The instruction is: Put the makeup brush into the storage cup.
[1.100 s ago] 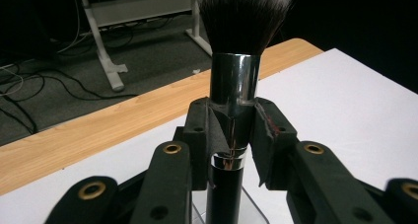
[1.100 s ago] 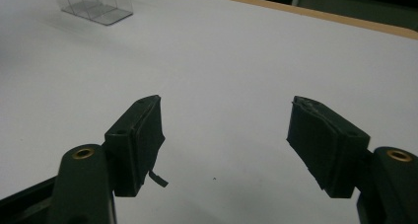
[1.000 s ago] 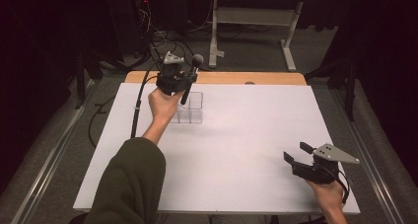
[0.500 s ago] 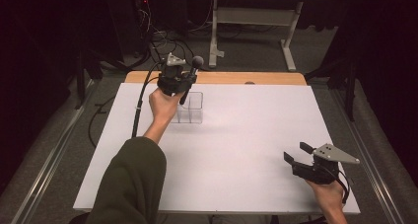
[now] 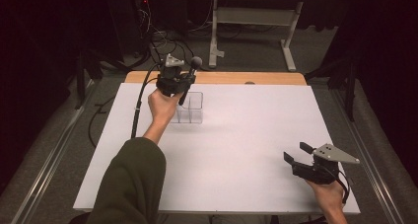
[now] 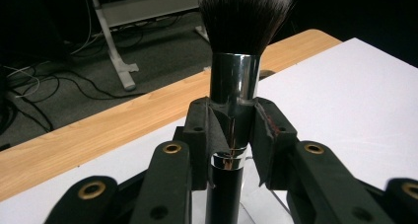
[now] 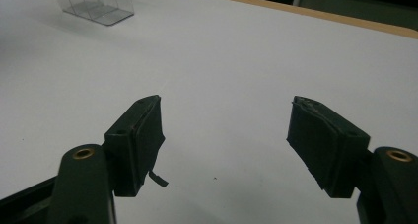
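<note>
Clear box (image 5: 191, 108) receives the held brush's (image 5: 189, 79) handle.

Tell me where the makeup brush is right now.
In the high view the makeup brush is at the table's far left, clamped bristles-up in the left gripper just above the clear acrylic organizer.

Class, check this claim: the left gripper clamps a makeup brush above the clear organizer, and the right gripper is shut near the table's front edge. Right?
Not quite. The right gripper is open, its jaws wide apart with nothing between them, as the right gripper view shows. The rest stands: the left gripper clamps the makeup brush above the clear organizer.
</note>
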A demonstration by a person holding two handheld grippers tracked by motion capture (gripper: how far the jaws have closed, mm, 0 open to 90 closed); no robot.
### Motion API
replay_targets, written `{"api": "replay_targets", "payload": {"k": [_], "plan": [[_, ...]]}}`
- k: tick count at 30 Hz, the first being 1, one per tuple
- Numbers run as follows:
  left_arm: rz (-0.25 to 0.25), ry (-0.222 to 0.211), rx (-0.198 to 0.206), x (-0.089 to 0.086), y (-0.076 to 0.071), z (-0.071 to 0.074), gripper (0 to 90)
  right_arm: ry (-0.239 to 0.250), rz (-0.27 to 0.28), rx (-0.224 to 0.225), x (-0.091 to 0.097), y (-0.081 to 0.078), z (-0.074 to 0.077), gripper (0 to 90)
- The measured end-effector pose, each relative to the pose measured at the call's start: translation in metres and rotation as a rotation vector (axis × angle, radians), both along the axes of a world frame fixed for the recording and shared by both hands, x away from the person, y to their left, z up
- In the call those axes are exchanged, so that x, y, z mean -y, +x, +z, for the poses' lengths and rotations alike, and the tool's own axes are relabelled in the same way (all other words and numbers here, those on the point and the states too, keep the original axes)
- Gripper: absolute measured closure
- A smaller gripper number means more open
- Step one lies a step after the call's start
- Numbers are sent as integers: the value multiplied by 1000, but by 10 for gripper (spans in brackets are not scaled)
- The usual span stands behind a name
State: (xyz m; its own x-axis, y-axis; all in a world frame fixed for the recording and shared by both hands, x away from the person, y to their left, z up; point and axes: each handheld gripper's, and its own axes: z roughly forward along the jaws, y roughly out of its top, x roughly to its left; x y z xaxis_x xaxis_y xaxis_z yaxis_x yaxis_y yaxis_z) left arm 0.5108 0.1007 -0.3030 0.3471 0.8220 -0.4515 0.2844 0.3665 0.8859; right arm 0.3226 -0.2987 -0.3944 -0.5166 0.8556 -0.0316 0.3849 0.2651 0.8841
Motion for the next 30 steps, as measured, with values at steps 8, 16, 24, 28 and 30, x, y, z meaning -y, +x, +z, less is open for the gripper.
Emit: {"api": "replay_targets", "payload": {"k": [8, 16, 24, 28, 30], "plan": [[6, 0, -5, -2, 0, -3, 703, -2, 0, -4, 0, 0, 0, 311], [8, 10, -15, -4, 0, -9, 703, 0, 3, -4, -1, 0, 0, 311], [10, 11, -24, -7, 0, -13, 703, -4, 3, -5, -1, 0, 0, 311], [11, 12, -26, -6, 0, -15, 703, -4, 1, -6, 0, 0, 0, 311], [10, 15, -27, -6, 0, -16, 703, -5, 1, -7, -1, 0, 0, 311]]}}
